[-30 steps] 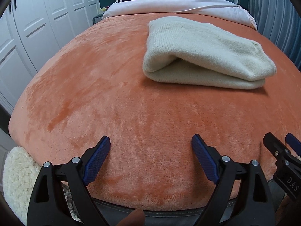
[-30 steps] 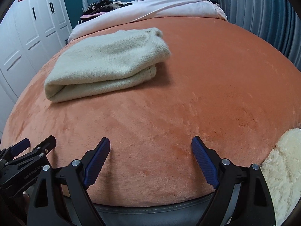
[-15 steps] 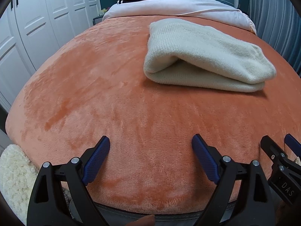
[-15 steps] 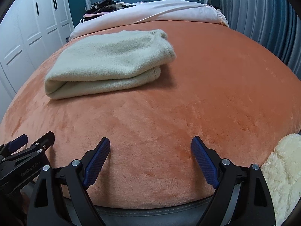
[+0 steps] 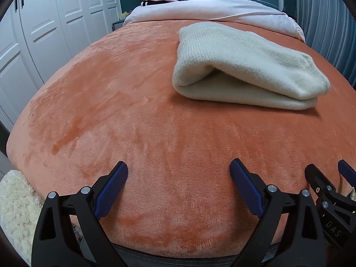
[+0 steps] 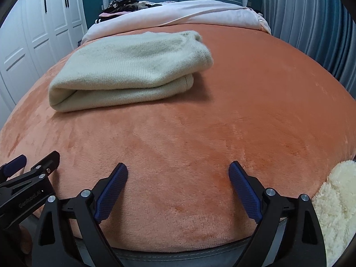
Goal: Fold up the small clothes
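A cream knitted garment (image 5: 242, 66) (image 6: 133, 71) lies folded into a thick bundle on the orange plush bedcover (image 5: 133, 111) (image 6: 255, 100). My left gripper (image 5: 178, 171) hovers over the cover's near edge, well short of the bundle, its jaws opening wide with nothing between them. My right gripper (image 6: 178, 171) hangs beside it over the same edge, its jaws also opening and empty. Each gripper shows at the edge of the other's view: the right gripper (image 5: 329, 184) at the lower right, the left gripper (image 6: 31, 175) at the lower left.
White wardrobe doors (image 5: 44, 33) line the left side and blue curtains (image 6: 311, 33) the right. A pale pink duvet (image 5: 211, 11) and a pile of dark clothes (image 6: 124, 4) lie at the bed's head. A fluffy cream rug (image 6: 338, 211) lies below the bed's foot.
Both views have shifted slightly, so the folded garment sits a little lower in frame. Both grippers' jaws stand marginally wider. The garment itself has not moved.
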Demonstrator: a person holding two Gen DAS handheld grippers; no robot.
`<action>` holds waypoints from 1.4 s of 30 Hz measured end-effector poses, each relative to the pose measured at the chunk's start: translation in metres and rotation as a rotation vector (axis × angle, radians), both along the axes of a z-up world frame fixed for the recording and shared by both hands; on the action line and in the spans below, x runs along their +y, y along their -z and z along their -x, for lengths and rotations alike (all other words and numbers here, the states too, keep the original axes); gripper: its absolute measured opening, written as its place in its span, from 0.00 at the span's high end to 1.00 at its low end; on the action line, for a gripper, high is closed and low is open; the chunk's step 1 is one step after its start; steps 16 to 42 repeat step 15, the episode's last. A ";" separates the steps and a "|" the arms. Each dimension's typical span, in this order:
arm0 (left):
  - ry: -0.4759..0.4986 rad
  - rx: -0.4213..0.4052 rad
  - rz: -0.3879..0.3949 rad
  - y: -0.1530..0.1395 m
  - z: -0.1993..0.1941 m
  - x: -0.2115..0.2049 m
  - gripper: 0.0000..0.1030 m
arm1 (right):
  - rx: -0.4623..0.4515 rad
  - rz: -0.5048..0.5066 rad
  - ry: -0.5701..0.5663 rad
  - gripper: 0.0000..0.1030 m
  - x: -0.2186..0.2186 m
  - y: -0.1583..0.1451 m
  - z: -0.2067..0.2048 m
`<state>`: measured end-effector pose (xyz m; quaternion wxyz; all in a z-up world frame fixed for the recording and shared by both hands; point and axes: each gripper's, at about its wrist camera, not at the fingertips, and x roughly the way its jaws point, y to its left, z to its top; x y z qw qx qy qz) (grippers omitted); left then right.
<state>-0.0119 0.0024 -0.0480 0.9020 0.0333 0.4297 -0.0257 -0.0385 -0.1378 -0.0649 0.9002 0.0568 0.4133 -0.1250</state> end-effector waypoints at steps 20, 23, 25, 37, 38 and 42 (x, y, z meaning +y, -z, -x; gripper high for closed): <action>-0.016 -0.043 -0.014 0.006 -0.004 -0.002 0.04 | 0.009 0.019 -0.004 0.05 0.005 0.004 -0.002; -0.016 -0.043 -0.014 0.006 -0.004 -0.002 0.04 | 0.009 0.019 -0.004 0.05 0.005 0.004 -0.002; -0.016 -0.043 -0.014 0.006 -0.004 -0.002 0.04 | 0.009 0.019 -0.004 0.05 0.005 0.004 -0.002; -0.016 -0.043 -0.014 0.006 -0.004 -0.002 0.04 | 0.009 0.019 -0.004 0.05 0.005 0.004 -0.002; -0.016 -0.043 -0.014 0.006 -0.004 -0.002 0.04 | 0.009 0.019 -0.004 0.05 0.005 0.004 -0.002; -0.016 -0.043 -0.014 0.006 -0.004 -0.002 0.04 | 0.009 0.019 -0.004 0.05 0.005 0.004 -0.002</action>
